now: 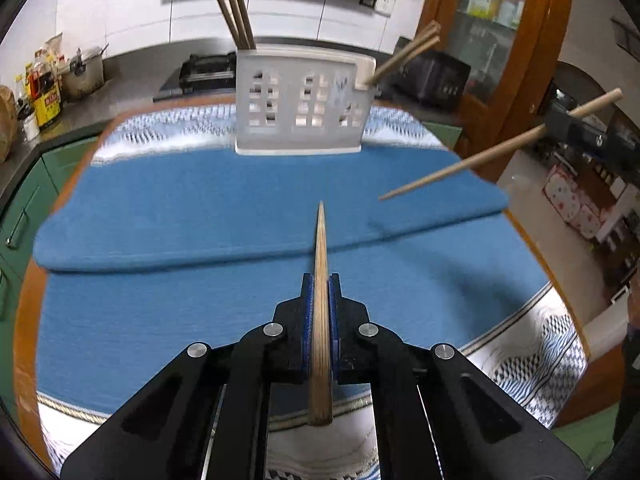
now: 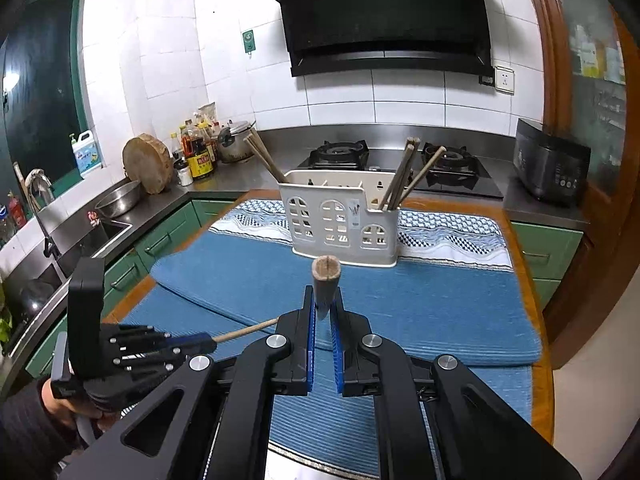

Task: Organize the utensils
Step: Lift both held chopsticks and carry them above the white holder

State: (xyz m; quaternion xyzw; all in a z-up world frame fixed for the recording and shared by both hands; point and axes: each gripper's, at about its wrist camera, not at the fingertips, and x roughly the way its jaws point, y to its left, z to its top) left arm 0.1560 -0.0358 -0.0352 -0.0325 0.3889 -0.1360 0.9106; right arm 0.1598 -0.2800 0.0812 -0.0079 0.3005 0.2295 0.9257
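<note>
My left gripper is shut on a wooden chopstick that lies along its blue pads, thin tip pointing forward over the blue towel. In the right wrist view the left gripper sits at lower left with that chopstick sticking out. My right gripper is shut on a second chopstick, whose thick end faces the camera; in the left wrist view this chopstick slants in from the right. The white utensil holder stands beyond, with chopsticks in its left and right compartments.
A patterned cloth covers the wooden table under the towel. Behind are a gas stove, a rice cooker at right, bottles, a round cutting board and a sink at left. A person's hand grips the left handle.
</note>
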